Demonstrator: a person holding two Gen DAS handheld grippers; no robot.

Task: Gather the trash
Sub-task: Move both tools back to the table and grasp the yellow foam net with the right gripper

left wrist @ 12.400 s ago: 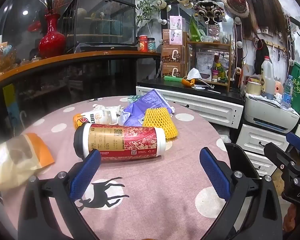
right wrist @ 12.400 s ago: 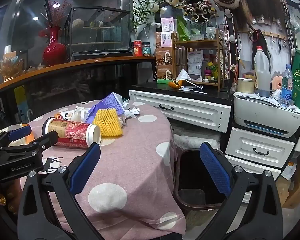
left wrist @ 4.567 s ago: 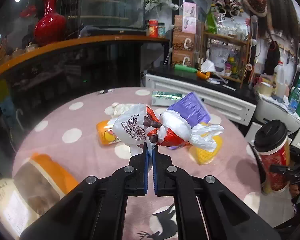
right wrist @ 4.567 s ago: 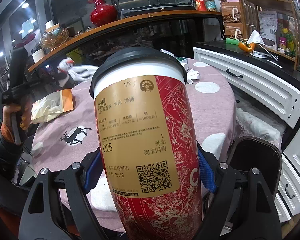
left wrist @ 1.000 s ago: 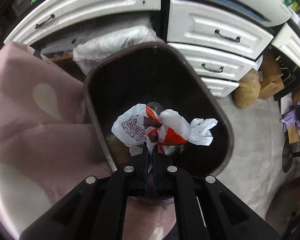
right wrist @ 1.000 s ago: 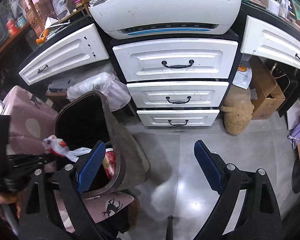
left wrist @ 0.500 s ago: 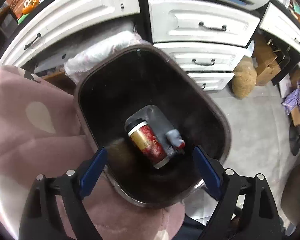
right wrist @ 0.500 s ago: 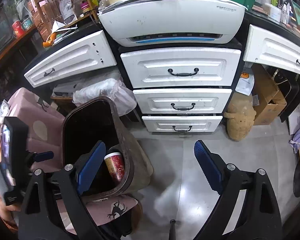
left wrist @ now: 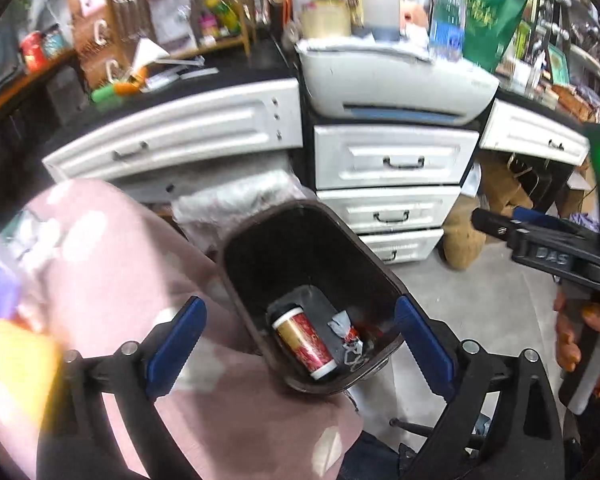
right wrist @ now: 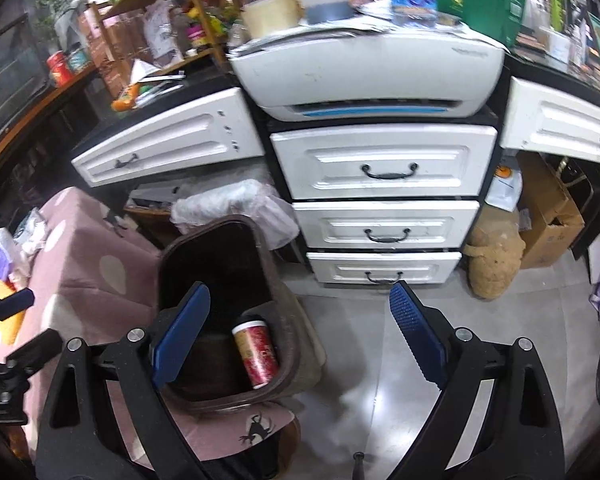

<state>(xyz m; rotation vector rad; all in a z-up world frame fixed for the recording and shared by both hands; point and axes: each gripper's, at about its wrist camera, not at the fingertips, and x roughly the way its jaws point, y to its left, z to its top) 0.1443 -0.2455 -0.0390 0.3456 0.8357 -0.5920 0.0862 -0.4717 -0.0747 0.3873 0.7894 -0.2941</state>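
A dark brown trash bin (left wrist: 236, 264) stands on the floor beside the pink table (left wrist: 112, 280). Inside it lie the red and gold cup (left wrist: 305, 345) and the crumpled white and red plastic bag (left wrist: 346, 334). The bin (right wrist: 180, 252) and the cup (right wrist: 257, 352) also show in the right wrist view. My left gripper (left wrist: 300, 346) is open and empty above the bin's near edge. My right gripper (right wrist: 298, 336) is open and empty over the bin's right rim and the floor. Blurred yellow and purple trash (left wrist: 4, 308) lies on the table at far left.
White drawers (right wrist: 384, 168) under a white printer (right wrist: 364, 76) stand behind the bin. A clear plastic bag (right wrist: 236, 200) lies behind the bin. A brown sack (right wrist: 494, 258) and a cardboard box (right wrist: 548, 220) sit on the grey floor at right.
My left gripper has tilted up and back from the bin, so the drawers and printer now show. The bag, let go half a second earlier, lies in the bin by the cup.
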